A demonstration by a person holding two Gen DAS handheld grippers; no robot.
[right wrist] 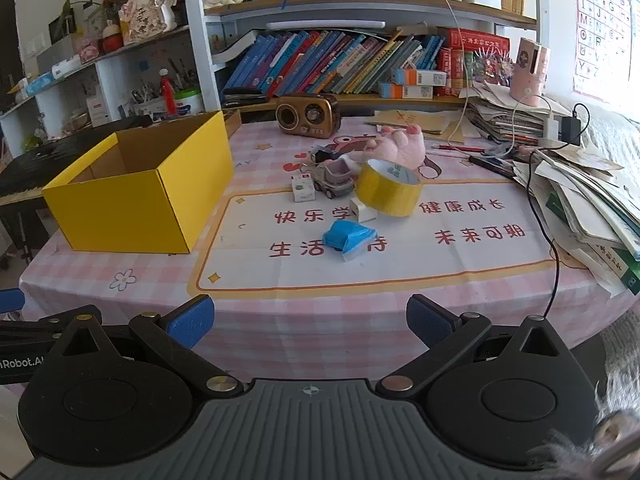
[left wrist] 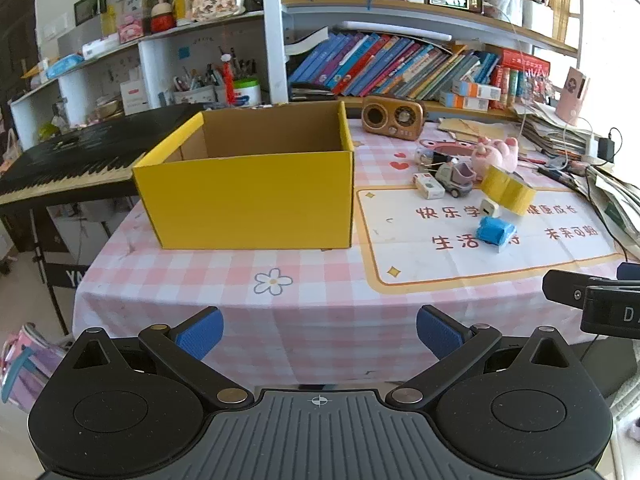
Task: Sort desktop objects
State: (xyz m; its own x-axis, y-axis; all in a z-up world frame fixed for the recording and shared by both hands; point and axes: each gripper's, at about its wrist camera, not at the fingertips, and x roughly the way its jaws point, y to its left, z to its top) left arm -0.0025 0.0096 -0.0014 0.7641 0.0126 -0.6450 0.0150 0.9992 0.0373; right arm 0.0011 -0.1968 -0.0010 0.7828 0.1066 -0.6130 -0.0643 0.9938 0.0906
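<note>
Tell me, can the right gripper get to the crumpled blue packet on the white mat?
Probably yes. The right gripper is open and holds nothing, and the crumpled blue packet lies nearest of the clutter, with bare white mat before it. The yellow tape roll sits behind it, not in front.
</note>
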